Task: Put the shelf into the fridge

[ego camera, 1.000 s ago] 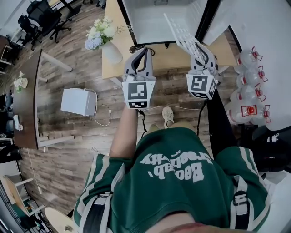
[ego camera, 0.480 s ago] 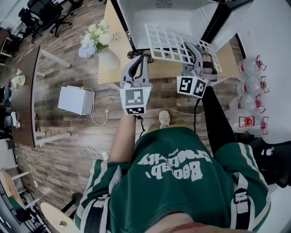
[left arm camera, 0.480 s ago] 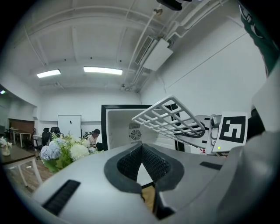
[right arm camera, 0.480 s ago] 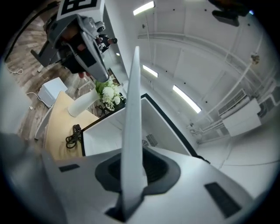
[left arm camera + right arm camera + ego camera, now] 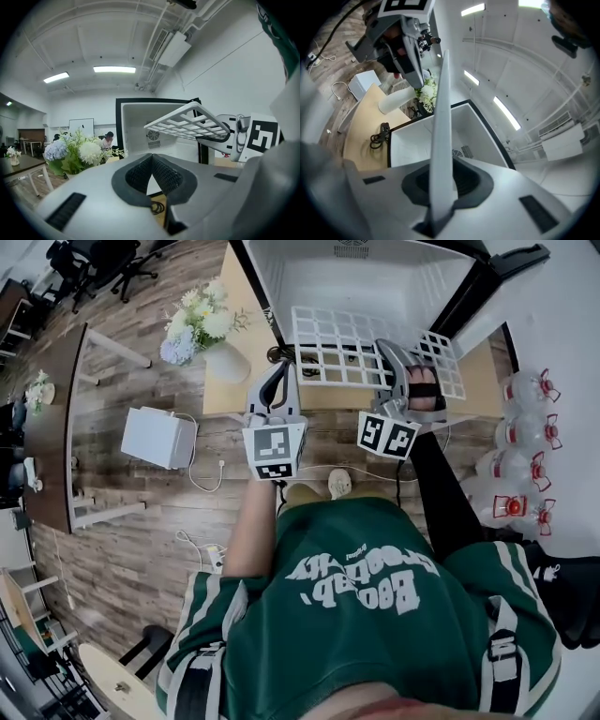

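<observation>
Clamping the near edge of the white wire shelf (image 5: 347, 343), the right gripper (image 5: 398, 362) is seen with its jaws pressed on the frame. The left gripper (image 5: 281, 371) is held beside it, jaws together, with nothing between them. The shelf is carried roughly level just before the open fridge (image 5: 356, 277), above the table (image 5: 230, 381). Flowers (image 5: 197, 320) are set at the table's left.
</observation>
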The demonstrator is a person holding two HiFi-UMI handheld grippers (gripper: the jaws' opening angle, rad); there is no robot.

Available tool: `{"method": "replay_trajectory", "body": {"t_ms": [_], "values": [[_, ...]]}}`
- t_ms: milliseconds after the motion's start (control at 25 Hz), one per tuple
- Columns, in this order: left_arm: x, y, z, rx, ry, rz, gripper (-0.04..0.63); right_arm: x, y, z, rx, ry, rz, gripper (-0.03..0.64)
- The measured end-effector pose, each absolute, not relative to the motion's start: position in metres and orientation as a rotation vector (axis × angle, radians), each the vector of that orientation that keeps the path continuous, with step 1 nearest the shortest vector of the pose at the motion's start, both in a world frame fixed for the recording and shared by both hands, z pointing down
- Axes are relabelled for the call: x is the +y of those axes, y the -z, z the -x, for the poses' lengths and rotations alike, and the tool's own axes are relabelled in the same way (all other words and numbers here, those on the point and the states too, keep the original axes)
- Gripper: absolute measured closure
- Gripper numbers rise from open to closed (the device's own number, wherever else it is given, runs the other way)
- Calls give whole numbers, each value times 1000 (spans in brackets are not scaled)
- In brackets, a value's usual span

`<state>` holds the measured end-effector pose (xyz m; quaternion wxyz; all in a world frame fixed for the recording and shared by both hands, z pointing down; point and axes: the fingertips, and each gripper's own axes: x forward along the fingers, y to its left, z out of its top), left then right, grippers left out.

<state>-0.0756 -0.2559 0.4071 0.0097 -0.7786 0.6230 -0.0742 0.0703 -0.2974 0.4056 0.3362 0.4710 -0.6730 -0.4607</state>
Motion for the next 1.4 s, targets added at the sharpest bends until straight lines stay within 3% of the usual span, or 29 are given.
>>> {"method": "replay_trajectory", "body": {"t_ms": [880, 1400], "values": [[-288, -429, 133, 1906, 234, 2554, 595, -343, -458, -19, -1571, 1295, -997, 568], [-297, -432, 130, 1845, 224, 2608, 595, -358, -482, -15, -1451, 1285, -963, 568]]}}
